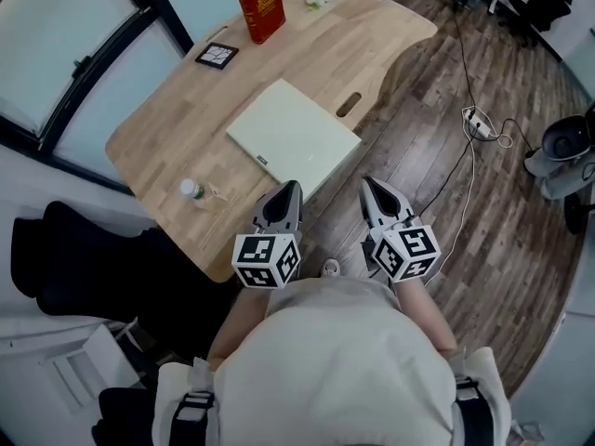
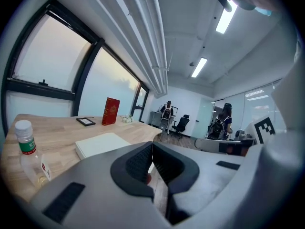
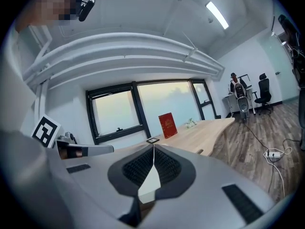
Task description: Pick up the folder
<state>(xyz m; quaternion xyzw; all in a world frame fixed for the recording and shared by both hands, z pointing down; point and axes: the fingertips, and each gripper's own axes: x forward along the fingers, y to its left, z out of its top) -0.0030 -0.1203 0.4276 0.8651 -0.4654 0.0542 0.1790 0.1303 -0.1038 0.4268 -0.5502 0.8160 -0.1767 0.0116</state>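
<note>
Just one folder [image 1: 293,136], one book [image 1: 260,6] (red), one bottle [image 1: 192,190]

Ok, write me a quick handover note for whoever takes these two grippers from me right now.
Left gripper: jaws shut, nothing between them, tip close to the folder's near edge.
Right gripper: jaws shut, empty, just right of the folder's near corner, over the floor past the table edge.
Folder: pale green, lying flat on the wooden table, untouched. A small bottle lies to its left and a red book stands at the far end.
Done: the grippers are up at the folder, with no grip on it.
Left: open the jaws, probably take the near edge, and lift.
</note>
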